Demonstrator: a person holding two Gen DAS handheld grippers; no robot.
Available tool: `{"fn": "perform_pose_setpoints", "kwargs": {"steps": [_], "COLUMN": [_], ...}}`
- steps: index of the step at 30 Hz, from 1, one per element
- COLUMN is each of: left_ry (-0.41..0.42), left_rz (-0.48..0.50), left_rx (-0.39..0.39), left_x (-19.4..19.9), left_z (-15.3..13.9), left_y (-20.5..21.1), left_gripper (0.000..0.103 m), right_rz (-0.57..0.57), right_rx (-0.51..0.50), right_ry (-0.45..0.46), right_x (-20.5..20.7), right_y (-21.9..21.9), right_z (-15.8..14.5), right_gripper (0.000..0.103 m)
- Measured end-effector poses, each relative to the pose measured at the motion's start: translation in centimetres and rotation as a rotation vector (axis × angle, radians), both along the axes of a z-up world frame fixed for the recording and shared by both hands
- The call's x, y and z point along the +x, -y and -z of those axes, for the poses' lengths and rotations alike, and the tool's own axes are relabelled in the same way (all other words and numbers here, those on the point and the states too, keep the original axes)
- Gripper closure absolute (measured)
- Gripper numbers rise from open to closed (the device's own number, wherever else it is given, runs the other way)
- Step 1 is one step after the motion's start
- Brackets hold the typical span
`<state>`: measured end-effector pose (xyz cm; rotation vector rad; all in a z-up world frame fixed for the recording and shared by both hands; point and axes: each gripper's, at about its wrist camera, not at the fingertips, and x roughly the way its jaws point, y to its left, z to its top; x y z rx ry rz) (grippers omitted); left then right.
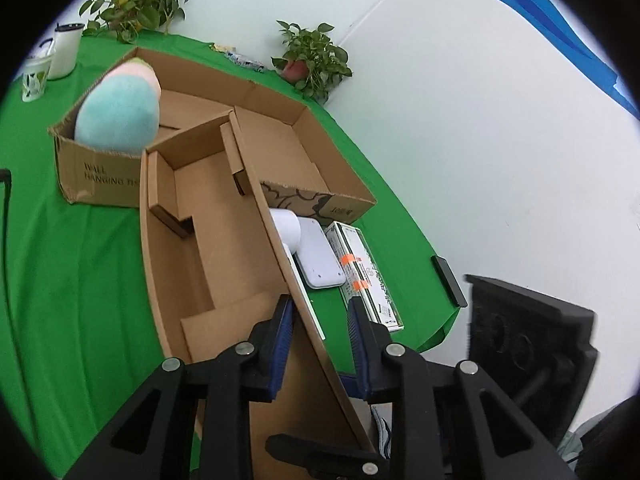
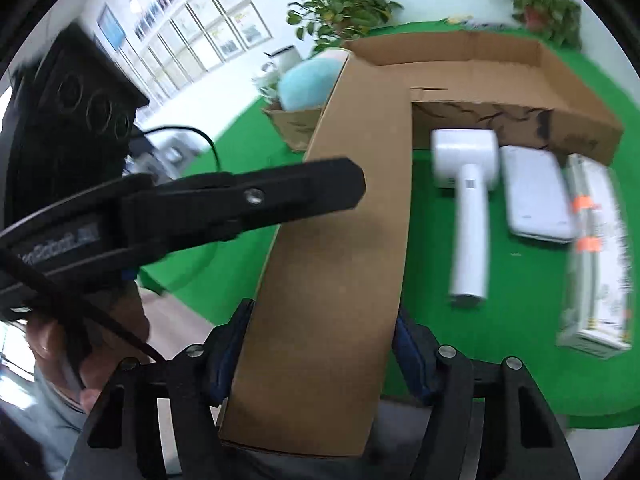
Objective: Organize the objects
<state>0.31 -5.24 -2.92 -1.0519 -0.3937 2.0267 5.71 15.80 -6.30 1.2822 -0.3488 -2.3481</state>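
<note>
We hold the long, shallow brown cardboard tray box [image 1: 224, 240] from its near end. The left gripper [image 1: 318, 344] straddles its right side wall, jaws slightly apart, not visibly pinching. The right gripper [image 2: 320, 344] clamps across the box's width. The box's long axis runs away from us, toward the larger open brown carton [image 1: 304, 148] on the green tablecloth [image 1: 72, 260].

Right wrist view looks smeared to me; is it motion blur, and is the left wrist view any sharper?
Right wrist view: yes, motion smear, strongest on the white handheld device and long packaged box; the cardboard box stays fairly crisp. Left wrist view: sharp, box print readable, only fisheye bending at the edges.
</note>
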Motion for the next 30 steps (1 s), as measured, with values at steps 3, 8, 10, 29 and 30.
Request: {"fn": "perform_pose_setpoints", "kwargs": {"steps": [3,8,10,29,30], "left_ry": [-0.023,-0.043,-0.044,-0.039,-0.036], "left_rz": [-0.044,-0.124,-0.15,-0.142,-0.141], "left_rx": [-0.091,-0.149,-0.186,-0.399,-0.404], "left_x": [-0.4,-0.2,-0.6,0.5,0.4], "left_z": [-0.1,0.4,0.9,4.5,4.4], "left_y": [0.8,3.5,3.5,0.9,0.9], "left_gripper": [0.07,0.064,0.061,0.087,0.088], "right_rz": [0.032,0.156,0.176,0.138,0.151], "right_rx": [-0.058,0.004,0.032,0.348,0.349], "right_ry": [0.022,0.032,0.008,-0.082,-0.082], "right_x": [-0.8,0.0,0.3,-0.4,-1.2], "right_y": [-0.6,-3.7,-4.5,1.5,1.7], "right_z": [0.7,1.3,0.8,0.7,0.8], "right_gripper": [0.035,0.028,0.028,0.078,0.078]}}
